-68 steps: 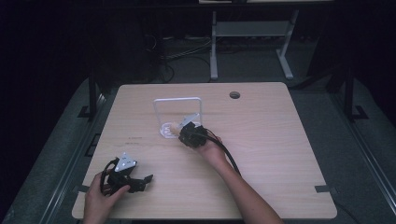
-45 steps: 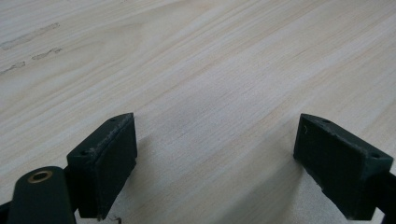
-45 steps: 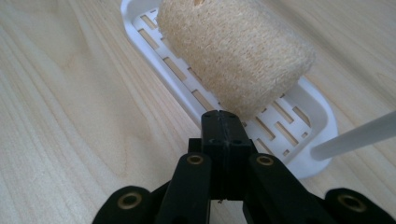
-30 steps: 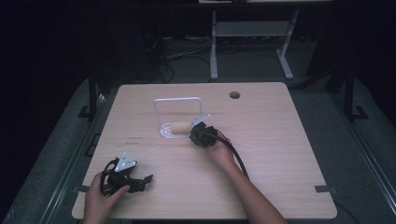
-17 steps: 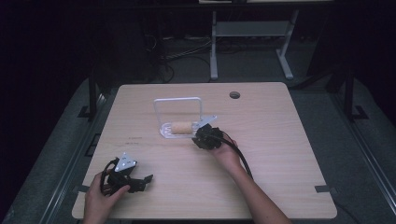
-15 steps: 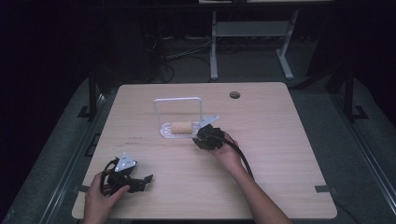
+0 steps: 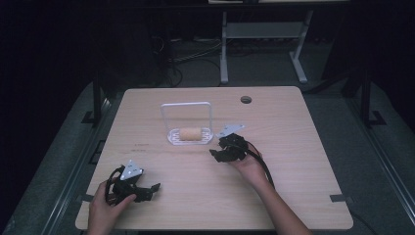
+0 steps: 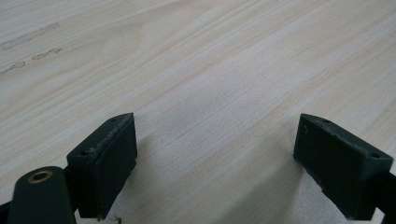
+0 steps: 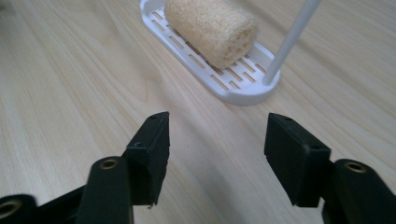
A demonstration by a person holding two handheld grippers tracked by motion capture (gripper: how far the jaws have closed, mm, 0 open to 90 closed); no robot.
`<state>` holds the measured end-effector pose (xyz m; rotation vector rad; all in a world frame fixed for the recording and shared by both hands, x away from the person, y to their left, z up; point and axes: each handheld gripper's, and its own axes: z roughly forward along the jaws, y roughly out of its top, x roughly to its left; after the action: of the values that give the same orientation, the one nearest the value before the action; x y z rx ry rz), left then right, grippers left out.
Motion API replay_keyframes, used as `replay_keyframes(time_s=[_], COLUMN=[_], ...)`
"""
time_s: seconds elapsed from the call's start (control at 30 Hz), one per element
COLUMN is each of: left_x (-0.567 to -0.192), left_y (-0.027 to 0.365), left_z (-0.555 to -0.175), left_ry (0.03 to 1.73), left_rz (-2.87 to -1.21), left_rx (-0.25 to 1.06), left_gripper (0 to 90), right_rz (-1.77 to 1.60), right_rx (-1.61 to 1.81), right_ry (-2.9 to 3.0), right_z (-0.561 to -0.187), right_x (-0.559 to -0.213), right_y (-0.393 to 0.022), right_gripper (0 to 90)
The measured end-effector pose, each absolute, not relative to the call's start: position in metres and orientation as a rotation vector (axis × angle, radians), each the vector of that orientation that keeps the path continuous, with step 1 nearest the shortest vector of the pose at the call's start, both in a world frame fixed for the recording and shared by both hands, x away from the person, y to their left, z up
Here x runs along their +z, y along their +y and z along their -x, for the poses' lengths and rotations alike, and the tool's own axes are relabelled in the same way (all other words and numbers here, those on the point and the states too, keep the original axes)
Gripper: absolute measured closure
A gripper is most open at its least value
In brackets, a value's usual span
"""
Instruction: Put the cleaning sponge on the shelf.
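The tan sponge roll (image 7: 191, 133) is seen laid on the white slotted rack (image 7: 172, 137), toward the table's (image 7: 293, 147) far edge, so the placing looks done. The right gripper (image 7: 221, 150), jaws just opened and empty, is set apart from it; the left gripper (image 7: 147, 190) is spread near the front-left corner, empty.

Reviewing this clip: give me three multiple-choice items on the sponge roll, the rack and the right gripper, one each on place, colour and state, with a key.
1. Where does the sponge roll lie?
A. on the slotted tray of the rack
B. on the bare table
C. between the right gripper's jaws

2. What colour is the rack?
A. black
B. white
C. red

3. How is the right gripper?
A. shut on the roll
B. shut on the rack's frame
C. open, holding nothing

Key: 1 A, the roll rests on the tray's slats; 2 B, tray and frame are white; 3 C, its jaws stand apart over bare wood, short of the rack.
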<state>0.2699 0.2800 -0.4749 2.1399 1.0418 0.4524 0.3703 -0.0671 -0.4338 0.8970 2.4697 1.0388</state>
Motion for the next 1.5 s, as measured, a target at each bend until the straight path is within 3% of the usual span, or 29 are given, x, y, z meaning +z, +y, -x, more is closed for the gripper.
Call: replay_keyframes(time_s=[0.7,1.5], left_x=[-0.475,-0.475], left_y=[0.280,0.280], left_z=[-0.270,-0.270], left_ry=[1.041,1.041], left_rz=[-2.138,-2.138], left_rx=[0.454,0.454], left_gripper=[12.9,12.9], right_rz=[-0.983,-1.146], right_rx=[1.043,0.988], right_ry=[2.418,2.325], right_z=[-0.329,-0.272], right_x=[-0.435,-0.461], right_y=[-0.122,-0.191], right_gripper=[19.3,12.1])
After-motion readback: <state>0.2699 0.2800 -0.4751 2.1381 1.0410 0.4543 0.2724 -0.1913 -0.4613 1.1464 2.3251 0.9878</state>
